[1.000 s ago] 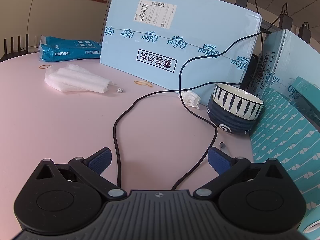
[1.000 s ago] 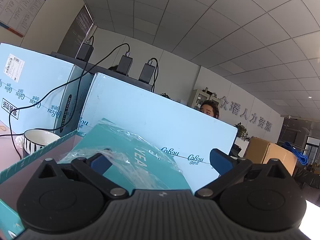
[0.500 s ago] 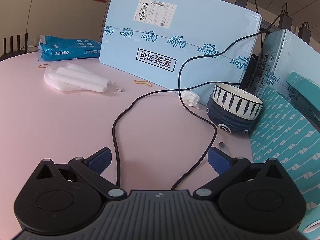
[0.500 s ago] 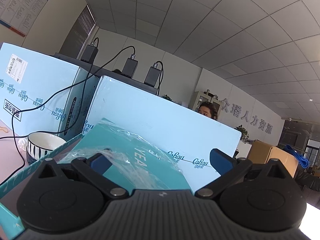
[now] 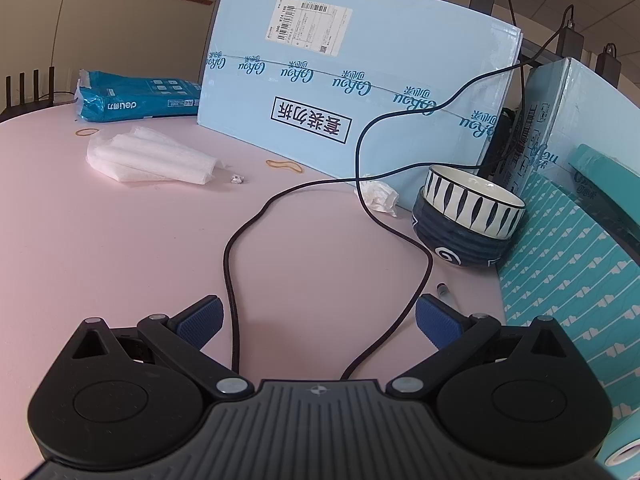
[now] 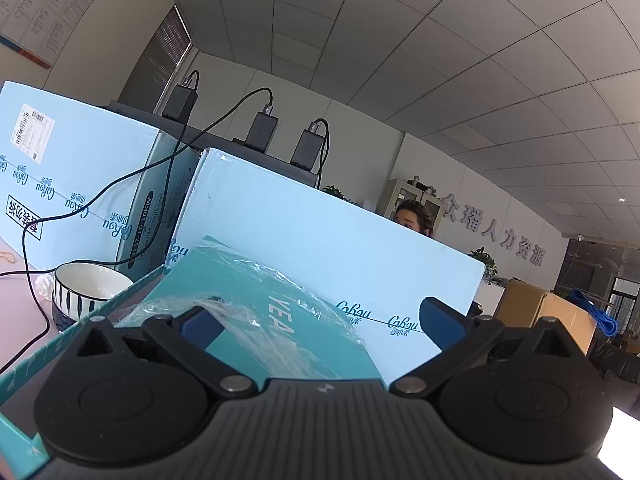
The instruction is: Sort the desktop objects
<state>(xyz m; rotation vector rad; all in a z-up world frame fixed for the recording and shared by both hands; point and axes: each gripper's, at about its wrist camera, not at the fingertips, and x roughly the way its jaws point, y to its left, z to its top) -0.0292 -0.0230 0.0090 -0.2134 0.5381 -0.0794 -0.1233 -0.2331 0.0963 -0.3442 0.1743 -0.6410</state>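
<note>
My left gripper point(image 5: 318, 320) is open and empty, low over the pink table point(image 5: 100, 240), with a black cable point(image 5: 228, 264) looping between its fingers. Two stacked bowls point(image 5: 470, 216) stand ahead to the right, beside a crumpled tissue point(image 5: 380, 198). A small pen-like item point(image 5: 446, 292) lies by my right finger. My right gripper point(image 6: 322, 322) is open, above a teal book point(image 6: 260, 316) wrapped in clear plastic that lies in a teal patterned box point(image 6: 92, 314). The bowls also show in the right wrist view point(image 6: 86, 288).
Large light-blue cartons point(image 5: 360, 80) stand along the back. White foam sheets point(image 5: 152, 158), rubber bands point(image 5: 286, 166) and a blue paper pack point(image 5: 136, 98) lie at the far left. The teal patterned box point(image 5: 572, 280) borders the table on the right. A person point(image 6: 412, 220) sits behind the cartons.
The right gripper view has swung slightly left and down, showing more of the bowls and table. The left gripper has hardly moved.
</note>
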